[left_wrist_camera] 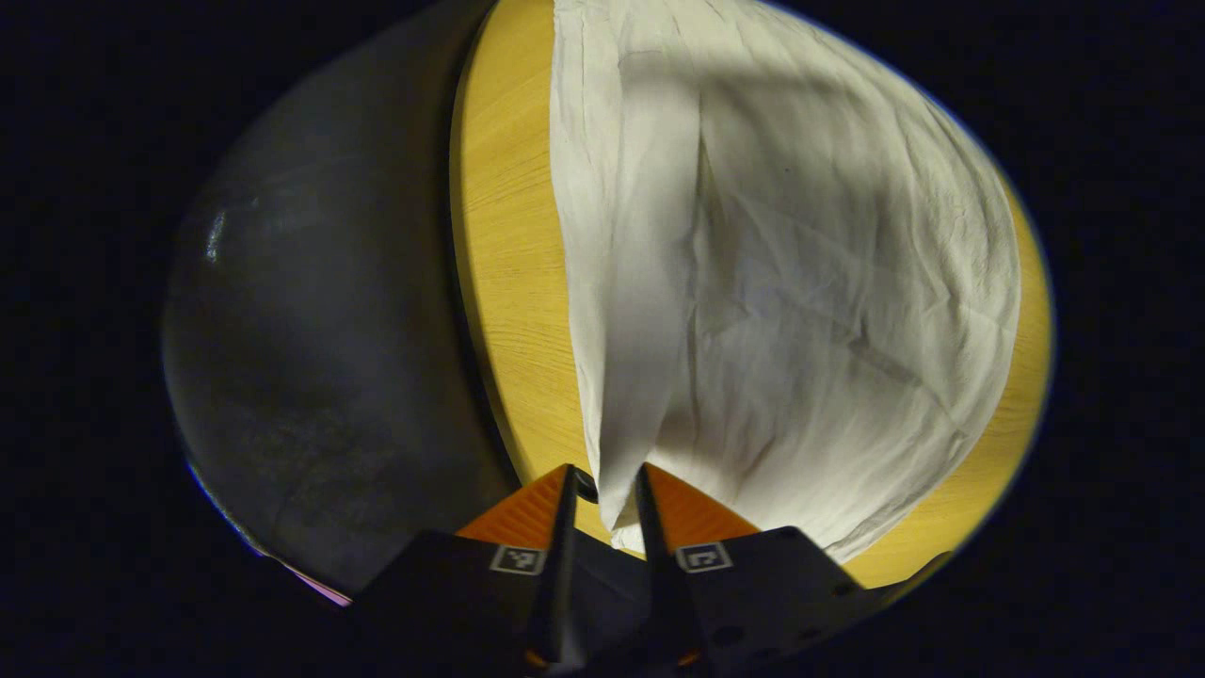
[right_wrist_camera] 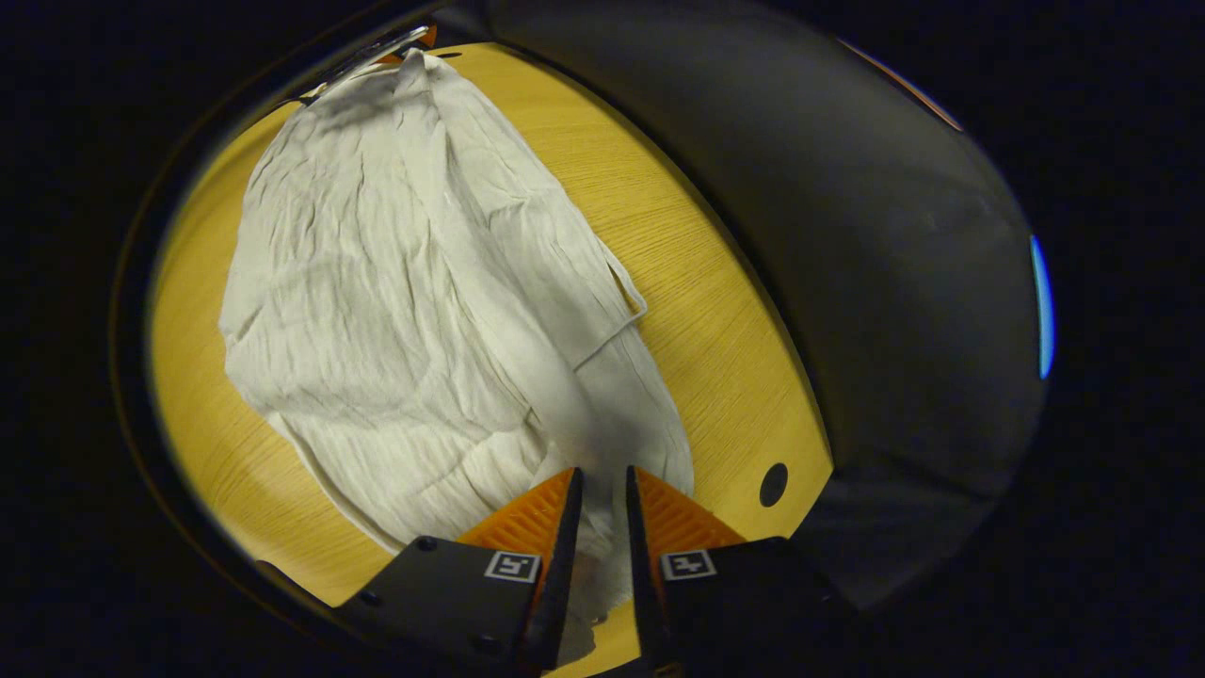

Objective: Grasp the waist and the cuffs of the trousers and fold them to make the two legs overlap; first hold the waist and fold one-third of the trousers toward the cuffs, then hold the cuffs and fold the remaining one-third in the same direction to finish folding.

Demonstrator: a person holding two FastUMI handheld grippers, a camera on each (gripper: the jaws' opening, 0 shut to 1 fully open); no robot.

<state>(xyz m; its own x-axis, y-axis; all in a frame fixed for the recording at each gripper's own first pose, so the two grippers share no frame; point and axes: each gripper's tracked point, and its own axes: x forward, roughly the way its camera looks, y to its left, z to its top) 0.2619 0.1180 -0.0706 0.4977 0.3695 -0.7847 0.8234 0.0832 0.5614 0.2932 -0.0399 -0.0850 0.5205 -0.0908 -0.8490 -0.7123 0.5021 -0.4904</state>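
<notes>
**Pinching both ends, first fold under way**

Clamping the trousers [left_wrist_camera: 800, 282] in the left gripper [left_wrist_camera: 617, 494] and the right gripper [right_wrist_camera: 602, 494] – both pinching cloth. Lifting fabric above the table [left_wrist_camera: 508, 282]; farther off, lying crumpled. Probably aligning legs – both thirds remaining.

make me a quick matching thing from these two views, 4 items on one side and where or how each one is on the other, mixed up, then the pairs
Things:
1. trousers
2. left gripper
3. table
4. round hole

Places or states:
A. wooden top with a curved edge, floor beyond it
B. fingers closed on a pinched ridge of cloth at the fabric's edge
C. pale, creased, spread on the wood
D. in the tabletop beside the right gripper, near the table edge

Pairs: 1-C, 2-B, 3-A, 4-D
</notes>
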